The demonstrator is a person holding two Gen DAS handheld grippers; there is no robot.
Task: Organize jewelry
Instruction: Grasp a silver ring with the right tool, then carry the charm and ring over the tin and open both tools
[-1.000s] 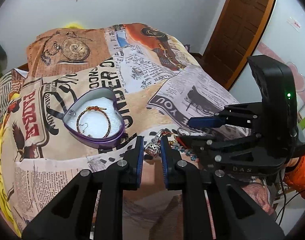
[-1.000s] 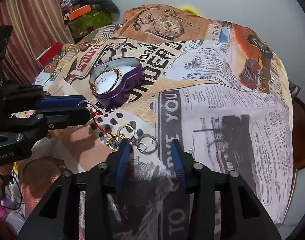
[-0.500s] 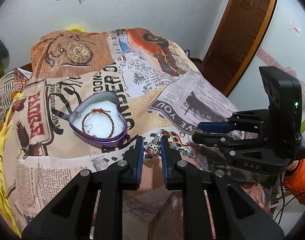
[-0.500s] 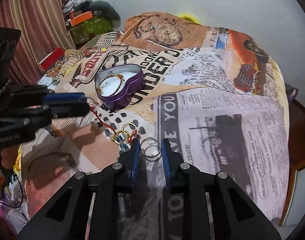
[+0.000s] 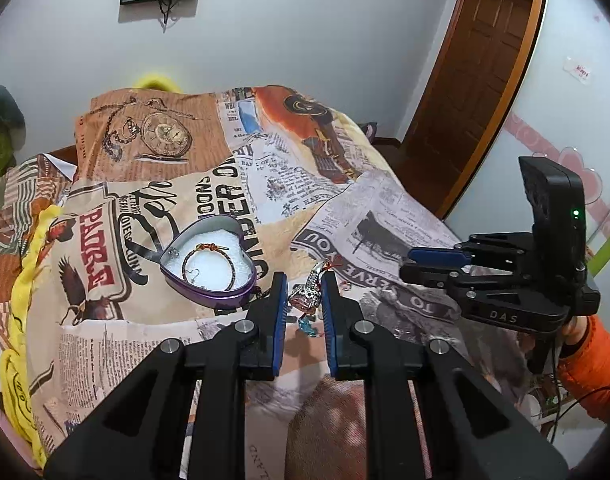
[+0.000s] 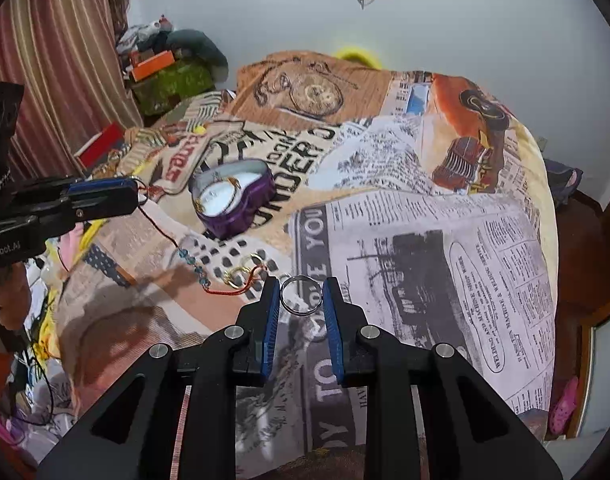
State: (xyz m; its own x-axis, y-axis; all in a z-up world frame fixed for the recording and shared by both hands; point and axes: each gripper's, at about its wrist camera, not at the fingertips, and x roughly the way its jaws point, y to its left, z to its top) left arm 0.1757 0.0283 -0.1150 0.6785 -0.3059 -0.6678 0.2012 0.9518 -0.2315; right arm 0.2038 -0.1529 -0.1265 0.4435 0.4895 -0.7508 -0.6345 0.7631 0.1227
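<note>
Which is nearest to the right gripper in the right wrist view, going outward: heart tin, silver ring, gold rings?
1. Silver ring, held between the right gripper fingers.
2. Gold rings, just left on the bedspread.
3. Heart tin, farther back left.

left gripper (image 5: 302,298) jaws pinching a silver charm (image 5: 307,295), heart tin (image 5: 207,261) sitting on the bed (image 5: 105,320) nearby

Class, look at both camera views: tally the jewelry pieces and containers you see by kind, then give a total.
Heart-shaped tins: 1
Bangles in the tin: 1
Beaded red-cord charm strings: 1
Silver rings: 1
Gold rings on the cord: 2
Total: 6
</note>
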